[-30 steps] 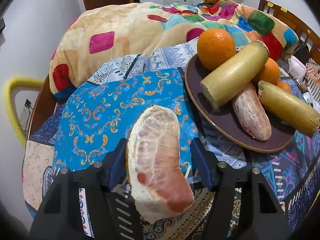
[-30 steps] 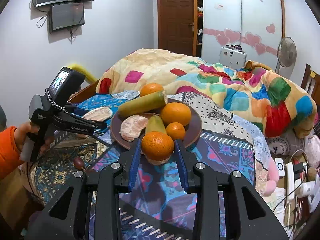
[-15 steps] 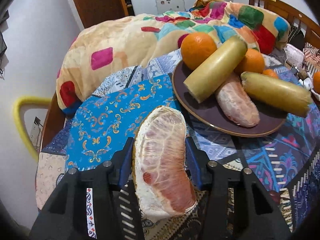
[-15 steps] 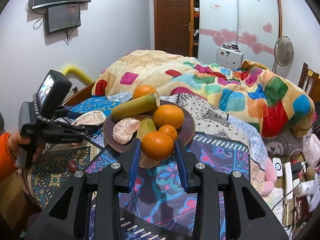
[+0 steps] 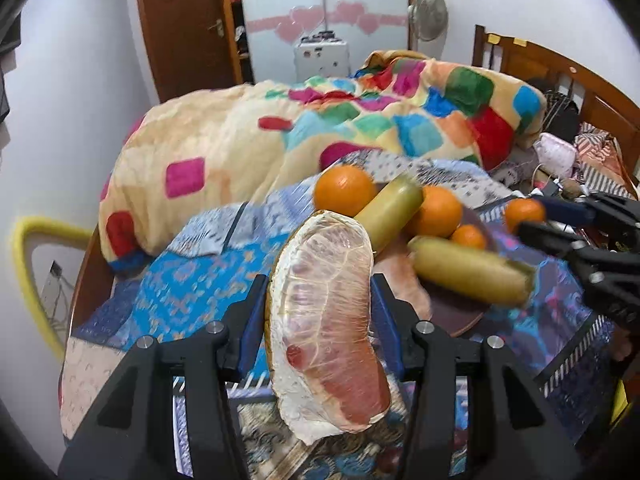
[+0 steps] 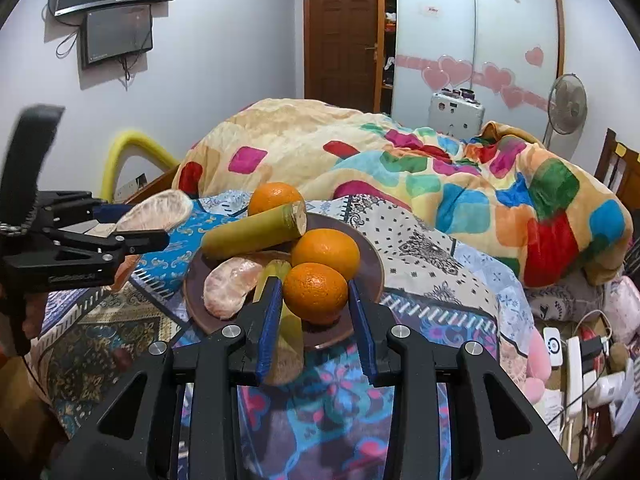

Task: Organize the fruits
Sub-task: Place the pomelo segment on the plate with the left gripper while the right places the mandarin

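1. Left tongs (image 5: 320, 304) clamp pomelo segment (image 5: 324, 320), jaws just narrowed; long axis along fingers.
2. Right tongs (image 6: 314, 312) grip orange (image 6: 316, 292).
3. Plate (image 6: 372, 276) on bed, ahead-right of left tongs; right nearer.

Plate (image 6: 372, 268) sits on the patterned cloth (image 6: 432, 248), with the heaped blanket (image 6: 400, 160) behind it. On the plate: one orange (image 6: 275, 197) at the back, a long fruit piece (image 6: 252, 234) lying across in front of it, a second orange (image 6: 326, 252) to the right, a pomelo segment (image 6: 230, 286) front left. Left gripper (image 5: 318, 312) holds another pomelo segment (image 5: 326, 320) to the left of the plate, off the cloth. Right gripper (image 6: 316, 300) holds a third orange (image 6: 316, 292) over the plate's near edge. Fan (image 6: 566, 104) stands far right, behind the blanket.
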`<state>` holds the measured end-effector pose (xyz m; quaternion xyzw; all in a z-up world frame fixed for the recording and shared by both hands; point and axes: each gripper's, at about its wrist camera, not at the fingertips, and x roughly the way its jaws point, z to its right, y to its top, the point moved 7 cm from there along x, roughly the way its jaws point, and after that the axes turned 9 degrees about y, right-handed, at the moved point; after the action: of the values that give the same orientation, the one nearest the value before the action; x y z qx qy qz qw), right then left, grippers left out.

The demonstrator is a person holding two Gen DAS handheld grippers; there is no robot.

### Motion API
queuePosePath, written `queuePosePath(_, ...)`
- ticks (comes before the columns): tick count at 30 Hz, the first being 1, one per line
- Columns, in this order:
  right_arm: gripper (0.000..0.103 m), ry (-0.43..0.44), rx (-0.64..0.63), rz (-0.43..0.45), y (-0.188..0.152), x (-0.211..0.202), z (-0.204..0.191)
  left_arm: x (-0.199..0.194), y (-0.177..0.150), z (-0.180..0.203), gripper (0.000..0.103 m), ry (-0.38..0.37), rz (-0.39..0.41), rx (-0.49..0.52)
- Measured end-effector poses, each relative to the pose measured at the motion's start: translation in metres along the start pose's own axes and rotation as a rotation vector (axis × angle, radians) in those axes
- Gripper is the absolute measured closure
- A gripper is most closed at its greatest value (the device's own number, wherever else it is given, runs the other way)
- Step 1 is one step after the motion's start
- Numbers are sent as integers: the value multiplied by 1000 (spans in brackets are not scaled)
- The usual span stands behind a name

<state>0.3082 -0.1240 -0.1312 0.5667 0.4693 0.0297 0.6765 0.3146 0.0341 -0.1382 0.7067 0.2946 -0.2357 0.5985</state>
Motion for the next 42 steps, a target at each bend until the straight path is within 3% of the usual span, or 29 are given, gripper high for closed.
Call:
queuePosePath(10,72,31,-13,-60,8,33,2,18,27,33,53,-21,51,39)
queuePosePath(27,68,30,-77,-113,3,52,-5,52,22,36,52,-49,-14,-11)
queuePosePath(30,56,30,-71,-110,3,50,-4,47,22,34,52,-43,-7,-3)
queuePosePath(42,56,2,-58,-32,10,6,-16,-12,16,20,51,-49,44,-41)
